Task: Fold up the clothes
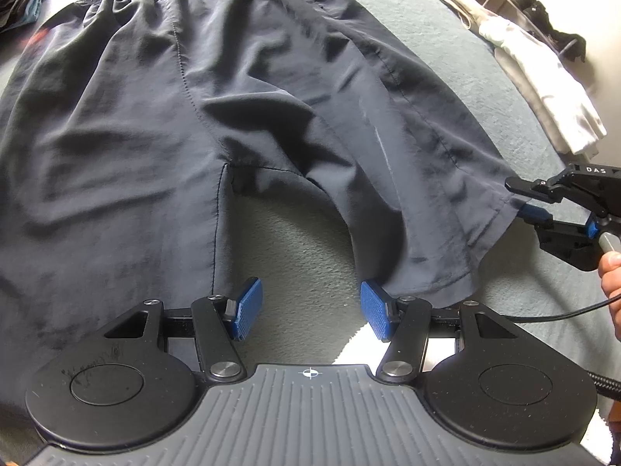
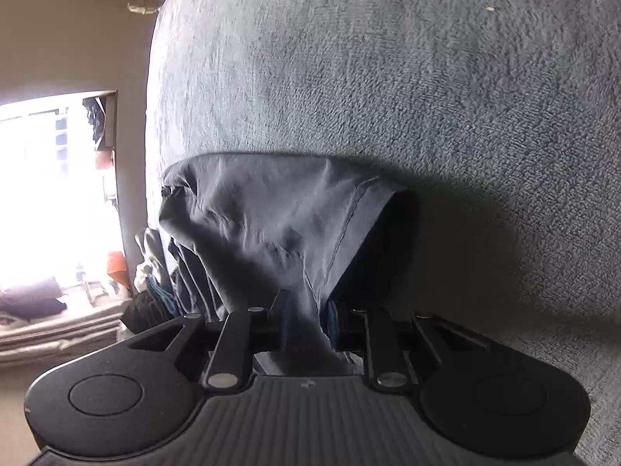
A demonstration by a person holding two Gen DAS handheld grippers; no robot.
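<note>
Dark grey shorts (image 1: 217, 116) lie flat on a grey-blue blanket (image 1: 446, 39), waistband at the far end, both legs pointing toward me. My left gripper (image 1: 310, 308) hovers open over the bare gap between the two leg hems, its blue pads (image 1: 248, 306) touching no cloth. At the right leg's outer hem corner my right gripper (image 1: 524, 204) is clamped on the fabric. In the right wrist view the right gripper (image 2: 308, 320) is shut on a bunched fold of the shorts (image 2: 271, 225), lifted slightly off the blanket (image 2: 427, 97).
A white folded garment (image 1: 543, 81) lies at the blanket's right edge. Dark clothes are piled at the far left (image 1: 19, 0). A hand (image 1: 611, 279) holds the right gripper's handle, with a cable trailing. A bright window (image 2: 50, 194) and stacked laundry (image 2: 50, 330) lie beyond the bed's edge.
</note>
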